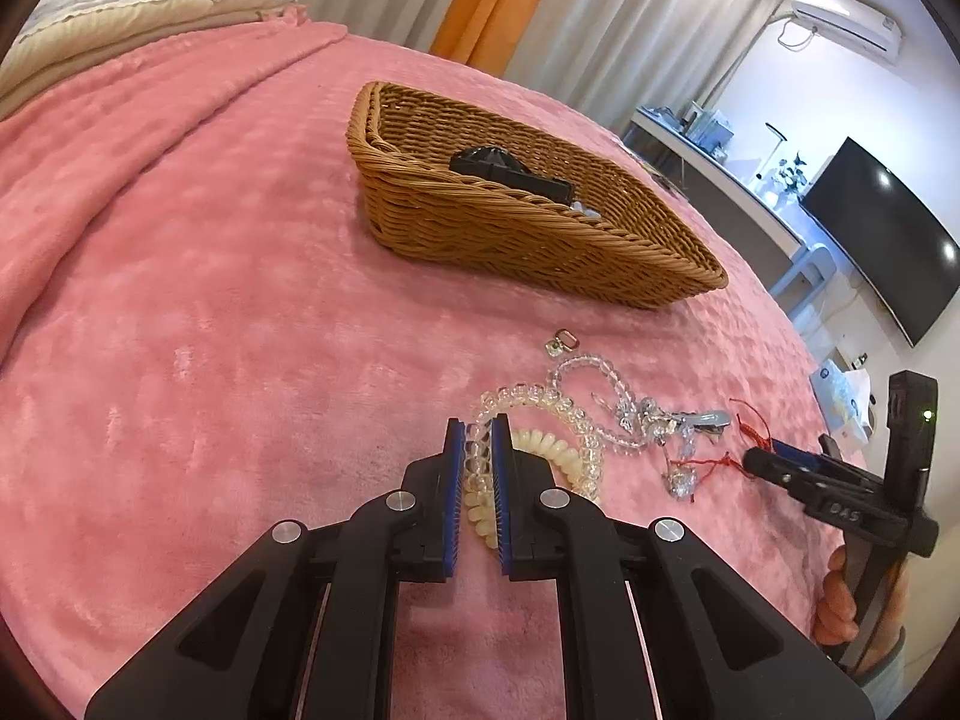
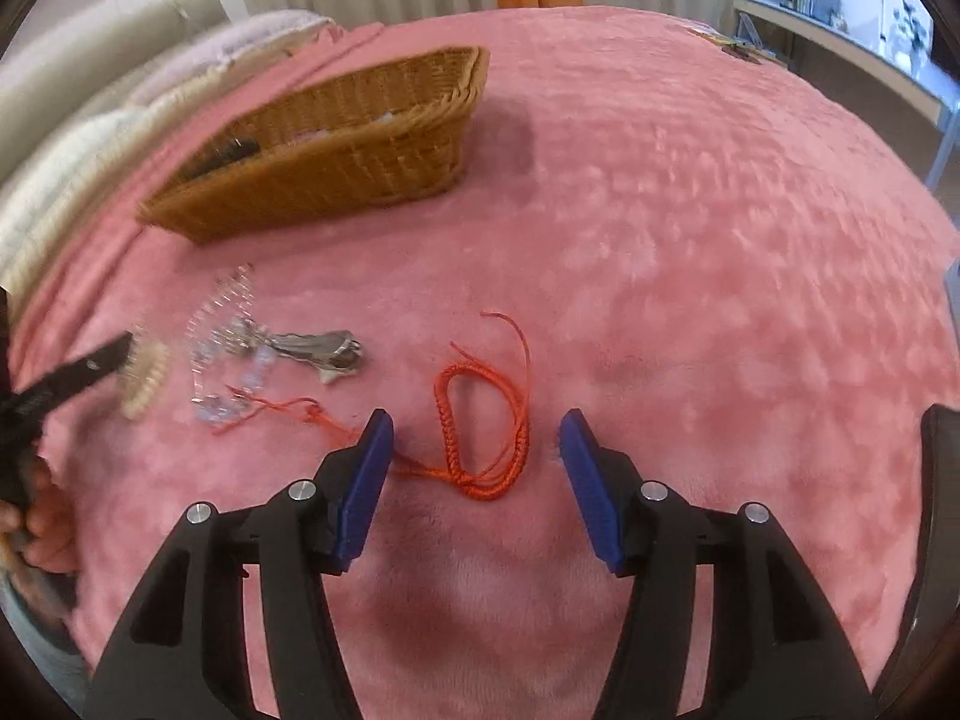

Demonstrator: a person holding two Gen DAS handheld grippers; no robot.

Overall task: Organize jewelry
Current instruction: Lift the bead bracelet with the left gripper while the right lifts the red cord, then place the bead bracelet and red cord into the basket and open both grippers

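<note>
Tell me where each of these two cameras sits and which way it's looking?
Left wrist view: sits on the left gripper, looking along its fingers, which are clamped on a clear bead bracelet; the right gripper and hand show at the right edge.
Right wrist view: sits on the right gripper, looking down between open fingers at a red braided cord; the other hand shows blurred at the left edge.
Shared: the wicker basket, the jewelry pile and the pink blanket.

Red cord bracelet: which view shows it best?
Right wrist view: the red cord bracelet lies whole and sharp between the open right tool. The left wrist view shows only red threads at the right tool's tip.
</note>
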